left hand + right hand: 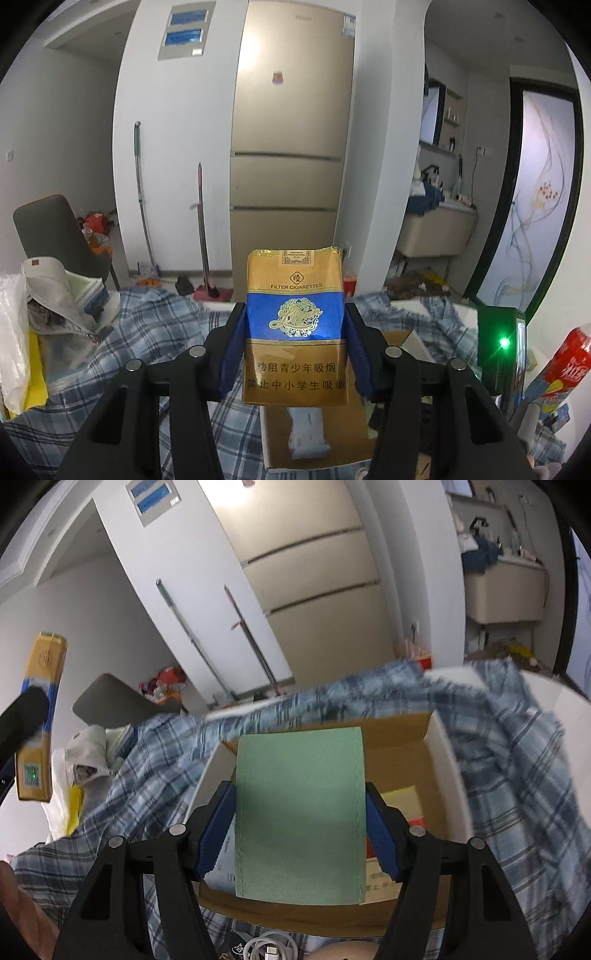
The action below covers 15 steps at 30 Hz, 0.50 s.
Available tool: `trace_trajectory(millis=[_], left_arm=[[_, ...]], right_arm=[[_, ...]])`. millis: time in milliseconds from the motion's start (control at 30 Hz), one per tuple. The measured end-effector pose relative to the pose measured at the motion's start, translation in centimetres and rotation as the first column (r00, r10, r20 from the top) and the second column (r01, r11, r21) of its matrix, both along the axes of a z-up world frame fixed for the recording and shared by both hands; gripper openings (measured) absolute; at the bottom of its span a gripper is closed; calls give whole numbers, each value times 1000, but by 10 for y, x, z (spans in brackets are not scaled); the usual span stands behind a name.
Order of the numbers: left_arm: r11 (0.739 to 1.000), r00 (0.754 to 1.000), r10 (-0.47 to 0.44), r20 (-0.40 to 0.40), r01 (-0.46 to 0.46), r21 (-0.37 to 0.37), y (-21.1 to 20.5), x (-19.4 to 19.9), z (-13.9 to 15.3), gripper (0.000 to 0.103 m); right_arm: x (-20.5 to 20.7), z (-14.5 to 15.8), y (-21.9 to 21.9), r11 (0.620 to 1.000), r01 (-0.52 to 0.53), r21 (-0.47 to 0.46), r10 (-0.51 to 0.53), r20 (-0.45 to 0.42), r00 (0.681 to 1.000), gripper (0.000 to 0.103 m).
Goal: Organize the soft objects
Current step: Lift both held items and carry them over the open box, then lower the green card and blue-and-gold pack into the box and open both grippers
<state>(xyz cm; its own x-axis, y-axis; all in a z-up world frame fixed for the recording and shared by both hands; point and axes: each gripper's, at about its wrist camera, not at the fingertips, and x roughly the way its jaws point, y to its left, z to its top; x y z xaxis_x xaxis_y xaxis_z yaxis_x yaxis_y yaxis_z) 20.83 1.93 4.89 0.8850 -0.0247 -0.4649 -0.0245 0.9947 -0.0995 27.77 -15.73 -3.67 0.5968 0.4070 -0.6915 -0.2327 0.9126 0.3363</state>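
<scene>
My left gripper (295,325) is shut on a soft gold and blue cigarette pack (295,325) and holds it upright above an open cardboard box (343,439). The pack also shows at the far left of the right wrist view (38,716). My right gripper (301,812) is shut on a flat green pouch with stitched edges (301,812) and holds it over the same cardboard box (402,749). A white packet (308,432) lies inside the box under the cigarette pack.
A blue plaid shirt (147,332) is spread around the box (517,746). A grey bag and white plastic bag (40,295) lie left. A red bottle (565,362) and a green-lit device (502,343) stand right. A white cable (269,949) lies near. A fridge (291,129) stands behind.
</scene>
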Motion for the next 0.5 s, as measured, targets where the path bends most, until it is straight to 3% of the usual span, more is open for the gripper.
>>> trace_trajectory(millis=[233, 500], left_arm=[[1000, 994, -10, -106, 11, 13, 0, 22, -36, 53], [1000, 991, -10, -131, 8, -13, 5, 29, -44, 53]], right_arm=[[2, -28, 22, 995, -34, -96, 31, -36, 999, 67], [9, -46, 25, 992, -21, -128, 9, -91, 996, 67]])
